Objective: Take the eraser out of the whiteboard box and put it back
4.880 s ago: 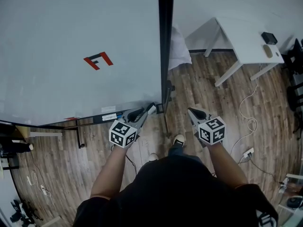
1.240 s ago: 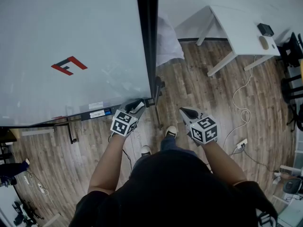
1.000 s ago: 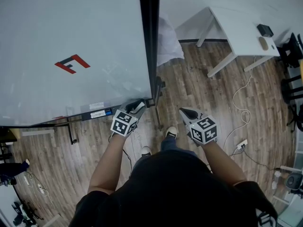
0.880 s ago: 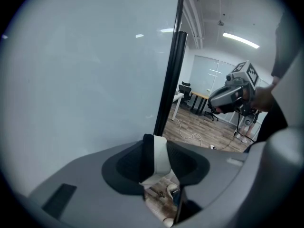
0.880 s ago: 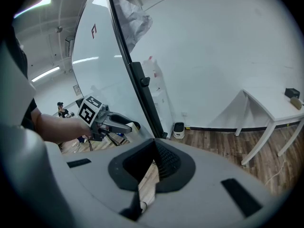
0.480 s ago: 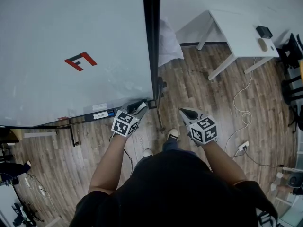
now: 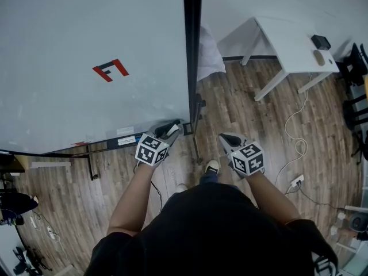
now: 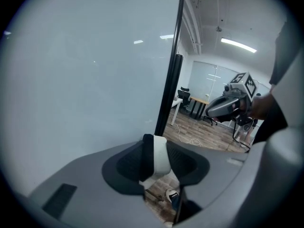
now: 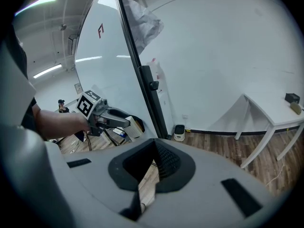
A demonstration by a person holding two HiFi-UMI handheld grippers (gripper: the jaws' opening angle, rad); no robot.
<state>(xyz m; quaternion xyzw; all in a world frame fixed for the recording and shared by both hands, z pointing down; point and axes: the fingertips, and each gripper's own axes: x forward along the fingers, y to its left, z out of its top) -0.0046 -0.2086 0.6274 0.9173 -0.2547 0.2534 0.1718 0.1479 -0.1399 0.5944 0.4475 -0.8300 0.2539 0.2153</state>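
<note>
At whiteboard [image 7: 86, 39] lower corner, over wood floor [image 7: 241, 105] | left gripper [image 7: 171, 131] clamps eraser [image 8: 160, 158] | right gripper [image 7: 226, 138] closed, empty | white table [image 7: 293, 45] against wall.

"Where was the left gripper [image 7: 168, 132]?"
"At the whiteboard's [image 7: 86, 50] lower right corner, a white eraser [image 7: 173, 129] between its jaws. The right gripper [image 7: 227, 138] hung apart, over the wood floor [image 7: 241, 105]."
</note>
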